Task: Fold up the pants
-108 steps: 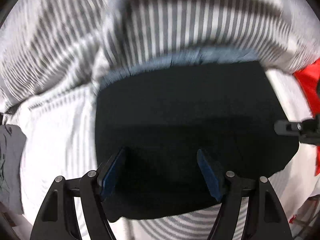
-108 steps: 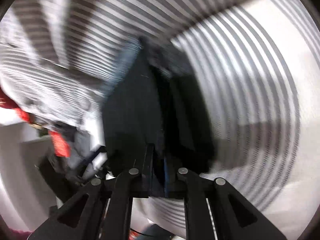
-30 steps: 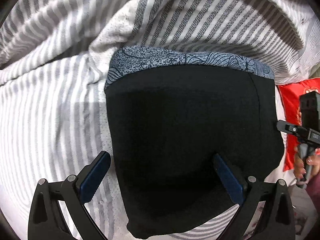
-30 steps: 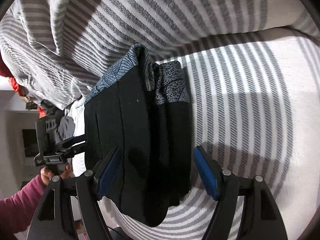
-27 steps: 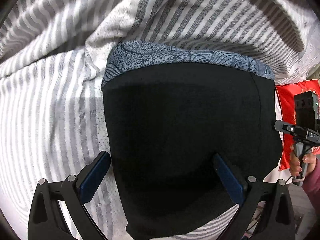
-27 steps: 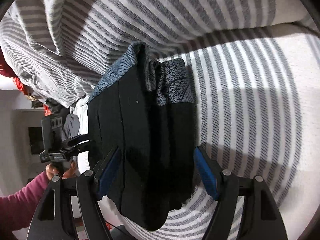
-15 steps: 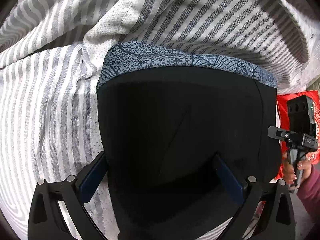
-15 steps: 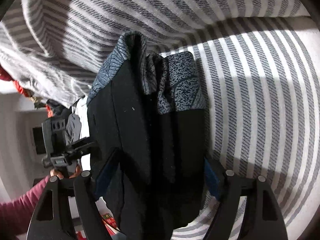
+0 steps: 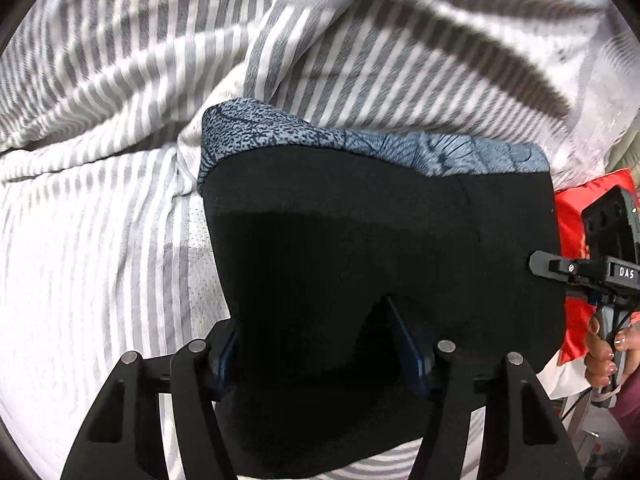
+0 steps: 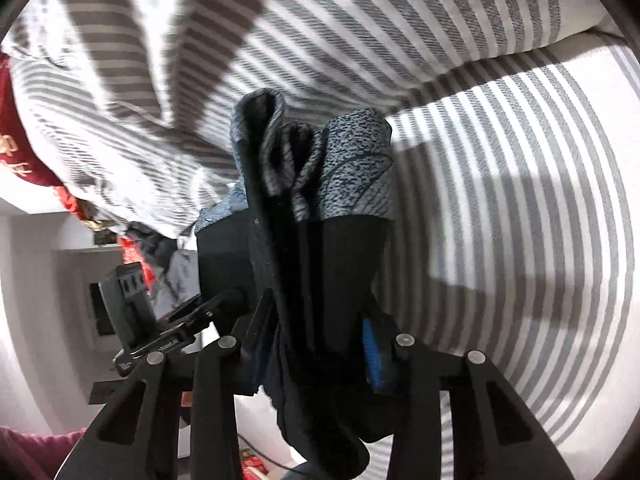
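Note:
The folded black pants (image 9: 360, 248) with a blue-grey patterned waistband (image 9: 360, 146) lie on the striped bed sheet (image 9: 80, 260). My left gripper (image 9: 316, 340) has its jaws closed in around the near edge of the bundle, with the fabric bunched between the blue pads. In the right wrist view the pants (image 10: 332, 264) show edge-on as stacked layers, and my right gripper (image 10: 316, 340) is shut on the thick bundle. The right gripper also shows at the right edge of the left wrist view (image 9: 560, 270).
A rumpled grey-and-white striped duvet (image 9: 360, 40) lies behind the pants. A red cushion (image 9: 576, 216) sits at the right. In the right wrist view the bed edge, white furniture (image 10: 60, 280) and the left gripper (image 10: 168, 328) lie to the left.
Both grippers have gone from wide open to closed on the folded pants. The bundle now bunches between the pads and has lifted slightly; the views are blurred by motion.

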The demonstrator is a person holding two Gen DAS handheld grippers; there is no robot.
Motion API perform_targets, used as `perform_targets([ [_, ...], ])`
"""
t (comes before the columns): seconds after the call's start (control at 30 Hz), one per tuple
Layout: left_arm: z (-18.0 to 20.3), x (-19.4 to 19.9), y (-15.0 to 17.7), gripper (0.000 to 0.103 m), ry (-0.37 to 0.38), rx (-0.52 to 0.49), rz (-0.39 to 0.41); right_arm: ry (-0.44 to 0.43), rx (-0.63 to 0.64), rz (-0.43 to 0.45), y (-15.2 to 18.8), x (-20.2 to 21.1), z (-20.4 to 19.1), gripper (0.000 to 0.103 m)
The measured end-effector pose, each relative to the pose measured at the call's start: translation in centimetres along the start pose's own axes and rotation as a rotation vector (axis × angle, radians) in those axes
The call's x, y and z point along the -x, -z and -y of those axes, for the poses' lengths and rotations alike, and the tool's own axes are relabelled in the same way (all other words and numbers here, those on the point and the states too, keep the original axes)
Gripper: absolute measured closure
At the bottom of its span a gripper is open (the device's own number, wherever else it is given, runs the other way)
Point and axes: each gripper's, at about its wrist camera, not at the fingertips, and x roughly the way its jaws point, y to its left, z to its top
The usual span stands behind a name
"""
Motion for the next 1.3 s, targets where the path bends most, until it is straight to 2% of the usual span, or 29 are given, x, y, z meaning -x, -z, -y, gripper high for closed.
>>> perform_targets([
  [0.2,2.7,3.3,2.6,0.038,-0.001,-0.018,0.027,-0.050,-0.005,0.002,3.3,2.6,-1.1,0.064],
  [0.33,4.3,4.9,5.7,0.038,0.002,-0.014,0.011,-0.069,-0.024,0.007,6.6,4.4,-1.0,0.065],
  [0.53,4.7,3.6,10.2,0.038,-0.017,-0.002,-0.036,-0.047,-0.067,-0.002,11.1,4.6,1.1,0.064],
  [0.7,4.6,0.3,11.7,0.037,-0.130,-0.045,-0.045,0.032,-0.089,0.016,13.0,3.2,4.6,0.063],
  [0.73,4.8,-0.1,11.9,0.035,-0.134,-0.057,-0.038,0.033,-0.116,0.035,13.2,3.1,5.3,0.060],
  [0.77,4.9,-0.3,12.0,0.028,-0.148,-0.062,-0.029,0.045,-0.133,0.046,13.3,3.3,5.8,0.053],
  [0.8,5.1,-0.4,12.2,0.023,-0.167,-0.063,-0.020,0.073,-0.149,0.058,13.4,3.3,6.1,0.051],
  [0.87,5.0,0.1,12.3,0.023,-0.189,-0.060,-0.002,0.123,-0.179,0.079,13.9,3.6,6.3,0.048],
  [1.0,4.1,2.7,11.6,0.023,-0.217,-0.054,0.040,0.223,-0.215,0.135,14.7,5.3,5.3,0.044],
  [1.13,4.7,4.2,10.3,0.023,-0.243,-0.107,0.068,0.298,-0.135,0.205,14.6,7.4,2.5,0.044],
  [1.2,5.5,4.7,9.9,0.023,-0.270,-0.120,0.073,0.313,-0.094,0.226,14.2,7.4,0.9,0.048],
  [1.23,5.7,5.2,10.3,0.023,-0.283,-0.124,0.074,0.327,-0.058,0.232,13.8,7.2,0.0,0.062],
  [1.27,6.0,5.2,10.3,0.023,-0.304,-0.117,0.078,0.336,-0.034,0.231,13.5,6.9,-0.5,0.070],
  [1.3,6.3,5.1,10.0,0.023,-0.319,-0.103,0.080,0.347,-0.003,0.223,13.0,6.3,-1.2,0.070],
])
